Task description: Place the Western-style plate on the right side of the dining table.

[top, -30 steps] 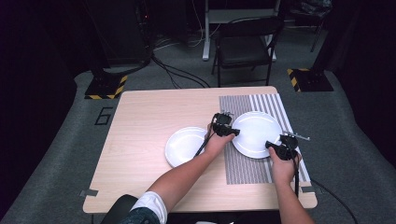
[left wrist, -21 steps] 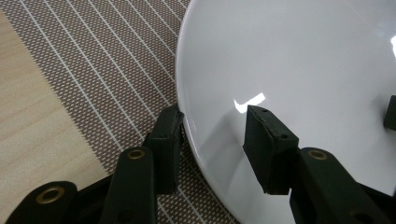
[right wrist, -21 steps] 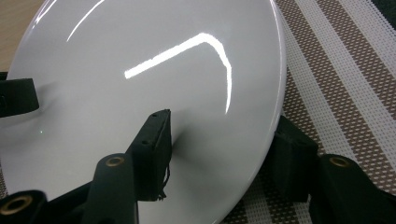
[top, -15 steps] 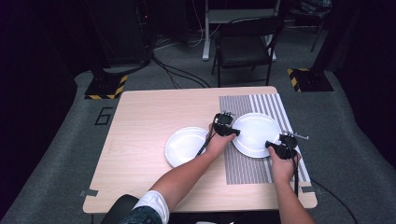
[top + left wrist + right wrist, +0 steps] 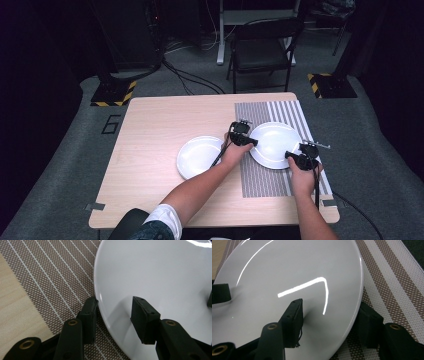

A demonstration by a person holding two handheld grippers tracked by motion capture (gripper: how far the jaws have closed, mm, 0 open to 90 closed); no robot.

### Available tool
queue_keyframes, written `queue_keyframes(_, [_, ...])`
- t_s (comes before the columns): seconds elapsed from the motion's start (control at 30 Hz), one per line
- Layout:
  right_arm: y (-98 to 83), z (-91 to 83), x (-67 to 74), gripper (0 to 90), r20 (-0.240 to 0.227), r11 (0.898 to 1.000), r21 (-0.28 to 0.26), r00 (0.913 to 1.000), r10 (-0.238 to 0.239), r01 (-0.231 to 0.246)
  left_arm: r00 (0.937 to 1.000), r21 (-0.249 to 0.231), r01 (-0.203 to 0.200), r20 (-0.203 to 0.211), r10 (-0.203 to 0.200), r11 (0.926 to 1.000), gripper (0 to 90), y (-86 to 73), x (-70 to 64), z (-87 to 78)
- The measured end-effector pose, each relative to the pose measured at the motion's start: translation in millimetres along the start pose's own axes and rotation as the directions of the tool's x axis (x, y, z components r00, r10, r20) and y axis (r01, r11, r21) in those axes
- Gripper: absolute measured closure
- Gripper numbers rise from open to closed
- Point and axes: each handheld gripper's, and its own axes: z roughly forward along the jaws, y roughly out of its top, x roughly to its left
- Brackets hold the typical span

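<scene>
A light wooden table [image 5: 165, 120] stands on grey carpet. A brown-and-white striped placemat [image 5: 280, 112] covers its right part. One white plate [image 5: 272, 142] rests on the placemat; a second white plate [image 5: 197, 156] sits on bare wood just left of the placemat's edge.

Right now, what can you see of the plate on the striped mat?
The plate is white, round, glossy, ceramic-looking and empty. It lies flat on the brown-and-white striped mat. The left gripper is shut across its left rim. The right gripper, whose jaws have just been opening, straddles its near-right rim.
</scene>
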Motion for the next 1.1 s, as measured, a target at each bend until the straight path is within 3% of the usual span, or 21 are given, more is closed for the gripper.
queue_keyframes(0.13, [0.2,0.4,-0.2,43.6,-0.001,1.0,-0.004,0.9999,-0.012,0.012,0.9999,0.009,0.01,0.005,-0.01,0.9999,56.5,-0.3,1.2,1.7])
queue_keyframes(0.37, [0.6,1.6,-0.9,43.6,0.018,0.999,0.004,0.9992,-0.035,0.034,0.9998,0.018,-0.019,-0.01,0.019,0.9997,55.3,0.2,-0.4,1.7])
queue_keyframes(0.57, [0.1,0.8,0.1,45.3,0.041,0.998,0.016,0.9971,-0.065,0.064,0.9998,0.021,-0.014,-0.016,0.014,0.9997,52.8,0.3,-0.2,0.9])
queue_keyframes(1.1, [-3.9,-5.7,-4.6,45.5,0.013,0.999,-0.005,0.9994,-0.033,0.033,1.0,-0.002,-0.008,-0.002,0.008,1.0,49.5,0.4,1.5,-4.8])
